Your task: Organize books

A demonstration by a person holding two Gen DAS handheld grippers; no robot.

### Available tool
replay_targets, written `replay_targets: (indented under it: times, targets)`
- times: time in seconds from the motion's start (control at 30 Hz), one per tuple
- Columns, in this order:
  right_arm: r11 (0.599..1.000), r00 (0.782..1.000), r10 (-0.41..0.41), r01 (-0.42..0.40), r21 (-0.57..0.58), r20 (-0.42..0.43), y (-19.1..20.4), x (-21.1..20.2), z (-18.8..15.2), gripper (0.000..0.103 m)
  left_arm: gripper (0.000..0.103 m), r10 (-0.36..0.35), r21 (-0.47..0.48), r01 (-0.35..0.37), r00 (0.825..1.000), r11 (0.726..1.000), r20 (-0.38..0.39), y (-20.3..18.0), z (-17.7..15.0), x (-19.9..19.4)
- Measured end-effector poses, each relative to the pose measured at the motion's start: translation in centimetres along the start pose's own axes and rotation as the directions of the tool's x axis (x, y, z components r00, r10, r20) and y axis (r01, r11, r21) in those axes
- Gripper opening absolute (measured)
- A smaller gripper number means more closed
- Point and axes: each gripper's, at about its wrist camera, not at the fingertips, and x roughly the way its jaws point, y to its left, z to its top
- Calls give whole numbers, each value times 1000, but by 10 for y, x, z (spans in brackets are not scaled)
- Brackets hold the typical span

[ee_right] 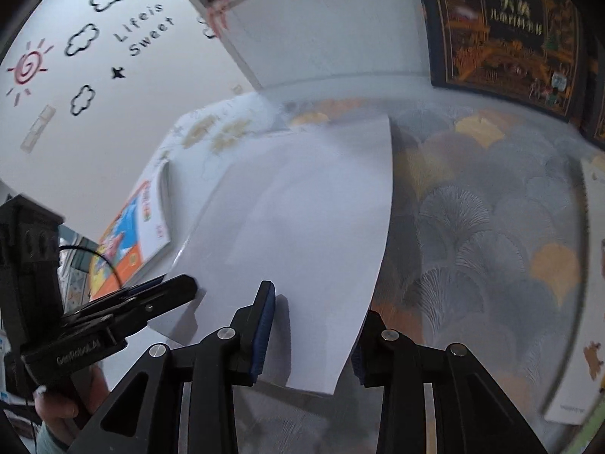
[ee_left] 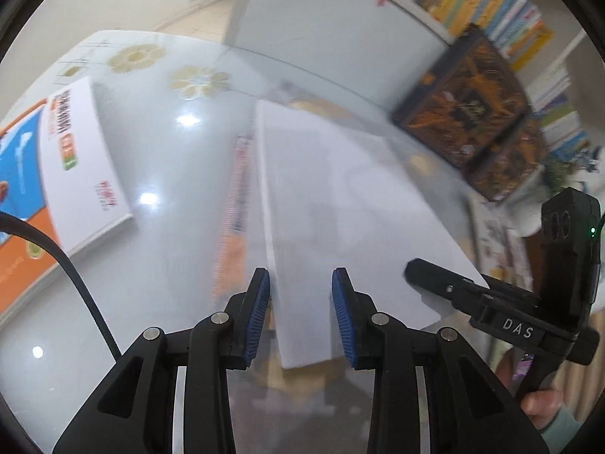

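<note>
Both the left gripper (ee_left: pixel 301 314) and right gripper (ee_right: pixel 314 335) stood spread around the white book's (ee_left: pixel 340 204) near edge, mid-pickup; closing seemed next

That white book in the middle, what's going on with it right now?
A person is working with a claw in each hand, and both are at the near end of the white book, raised at a tilt over the glossy table. The left claw and the right claw each straddle one of its edges, jaws not visibly clamped. An orange and blue book lies flat to the left; more books fill the shelf behind.
</note>
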Motion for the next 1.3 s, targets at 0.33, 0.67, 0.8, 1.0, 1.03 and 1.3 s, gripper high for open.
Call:
replay_targets:
  times: [0.33,0.67,0.8,1.0,1.03,1.3]
  targets:
    - [1000,1000,-11,11,18,-19,10,7,-4,44,32,-25,-95,27,999,995,26,16,-14,-27]
    - [997,999,-8,11,77,-44,-45,-78,-127,46,32,-100,85,104,994,991,-42,-65,-69,-51]
    - [982,1000,-13,9,189,18,-80,-125,-179,55,32,-142,184,166,980,969,-137,-124,-102,-43]
    - [956,997,-57,40,290,47,-143,-184,-233,55,39,-194,315,268,950,911,-245,-227,-149,-35]
    - [951,997,-61,42,307,53,-153,-193,-240,55,39,-197,330,279,945,902,-262,-244,-155,-32]
    - [897,992,-87,39,440,89,-250,-262,-282,55,39,-176,423,291,941,858,-290,-344,-186,-21]
